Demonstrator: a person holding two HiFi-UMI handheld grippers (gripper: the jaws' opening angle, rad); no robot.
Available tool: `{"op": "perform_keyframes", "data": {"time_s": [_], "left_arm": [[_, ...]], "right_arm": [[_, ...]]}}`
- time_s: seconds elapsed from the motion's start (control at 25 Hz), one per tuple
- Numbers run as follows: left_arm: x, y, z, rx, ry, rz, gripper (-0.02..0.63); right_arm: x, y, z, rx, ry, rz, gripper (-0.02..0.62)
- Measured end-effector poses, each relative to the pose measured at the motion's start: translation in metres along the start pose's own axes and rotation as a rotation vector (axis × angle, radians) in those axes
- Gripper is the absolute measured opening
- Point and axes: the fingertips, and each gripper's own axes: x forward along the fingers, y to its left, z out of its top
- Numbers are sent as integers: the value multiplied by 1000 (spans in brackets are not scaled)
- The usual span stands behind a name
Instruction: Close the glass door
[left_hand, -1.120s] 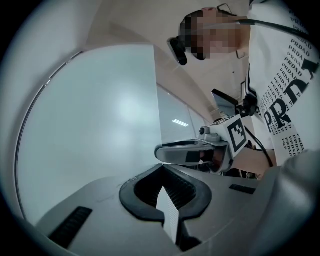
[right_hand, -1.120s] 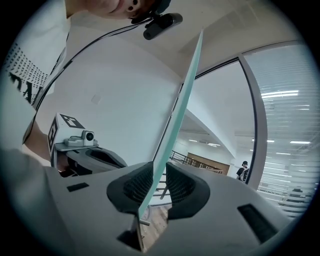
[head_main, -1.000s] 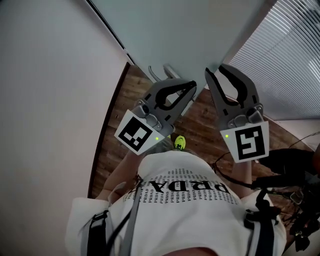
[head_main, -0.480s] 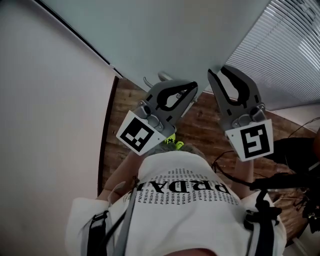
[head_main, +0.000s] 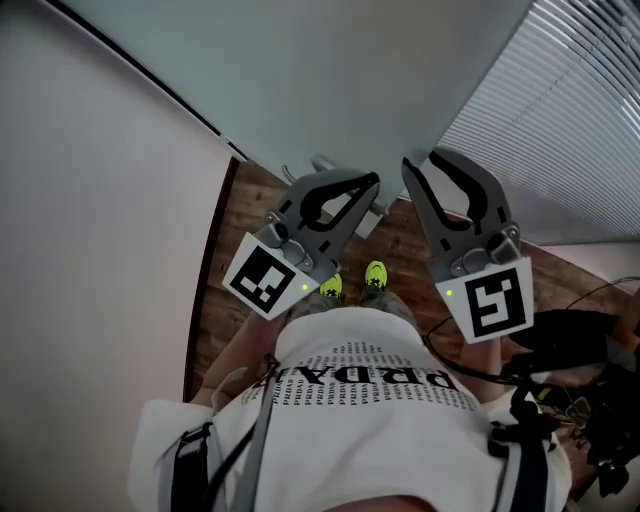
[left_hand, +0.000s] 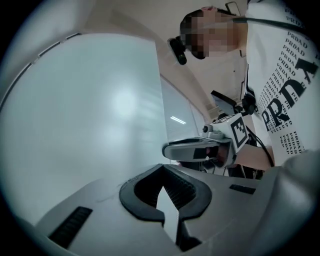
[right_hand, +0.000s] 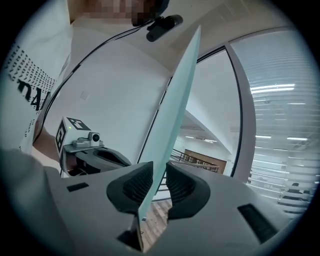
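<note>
The glass door (head_main: 330, 70) is a pale frosted panel across the top of the head view, with its free edge just above my grippers. My left gripper (head_main: 375, 183) is shut, and its tips point at the door's face (left_hand: 90, 110) with nothing held. My right gripper (head_main: 422, 160) is open, and its jaws straddle the door's thin edge (right_hand: 180, 85). The left pad lies close against the glass, while a gap shows at the right pad. In the gripper views, the left gripper (left_hand: 164, 172) faces the pane and the right gripper (right_hand: 159, 167) looks along the edge.
A white wall (head_main: 90, 200) runs down the left, beside a strip of wooden floor (head_main: 225, 290). Slatted blinds (head_main: 560, 130) stand at the right. The person's yellow-green shoes (head_main: 375, 272) are just under the grippers. Dark cables and gear (head_main: 580, 340) lie at the right.
The person has stepped closer to the door, and both shoes now show under the grippers. Both grippers shifted slightly left and kept their poses at the door's edge.
</note>
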Motion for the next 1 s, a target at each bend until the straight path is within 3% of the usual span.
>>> {"op": "perform_keyframes", "data": {"time_s": [0.2, 0.36, 0.64, 1.0], "left_arm": [[0, 2, -6, 14, -11, 27, -3], [0, 0, -5, 4, 7, 62, -4], [3, -1, -4, 27, 31, 62, -4], [7, -2, -8, -8, 63, 12, -3]], "right_arm": [[3, 5, 6, -49, 4, 52, 72], [6, 5, 10, -28, -10, 87, 72], [0, 2, 6, 3, -1, 73, 72], [4, -2, -6, 66, 28, 33, 72]]}}
